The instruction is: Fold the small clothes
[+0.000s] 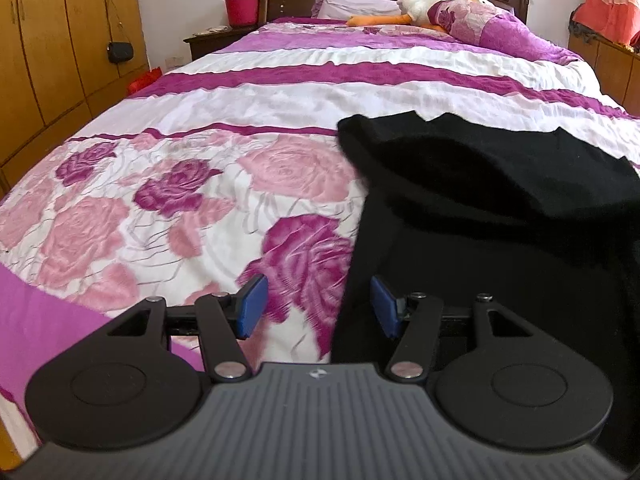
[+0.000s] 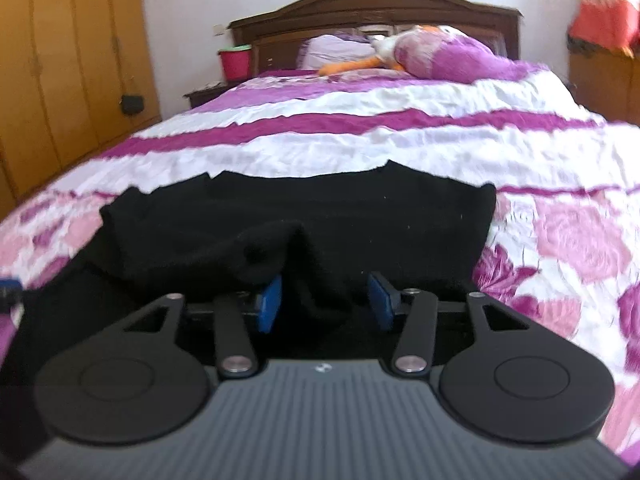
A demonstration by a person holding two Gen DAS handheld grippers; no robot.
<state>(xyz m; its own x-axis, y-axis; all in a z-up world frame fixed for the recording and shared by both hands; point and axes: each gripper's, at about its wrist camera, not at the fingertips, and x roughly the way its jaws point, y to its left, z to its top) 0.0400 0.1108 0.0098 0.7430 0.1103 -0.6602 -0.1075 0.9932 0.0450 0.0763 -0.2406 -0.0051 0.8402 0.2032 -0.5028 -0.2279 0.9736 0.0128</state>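
A black garment [image 1: 492,208] lies on the flowered bedspread [image 1: 168,208], partly folded, with its upper layer rumpled. My left gripper [image 1: 318,306] is open at the garment's left edge; its right pad is against the black cloth and its left pad is over the bedspread. In the right wrist view the garment [image 2: 320,208] fills the middle. My right gripper [image 2: 326,302] hovers low over its near part with the jaws apart. A raised fold of black cloth [image 2: 276,248] sits between the pads and drapes over the left one. The pads do not pinch it.
The bed runs far ahead to a dark wooden headboard [image 2: 376,4], with pillows and a plush duck [image 1: 424,6] at that end. A wooden wardrobe [image 1: 52,48] stands on the left, and a red bucket [image 1: 240,8] sits on the nightstand.
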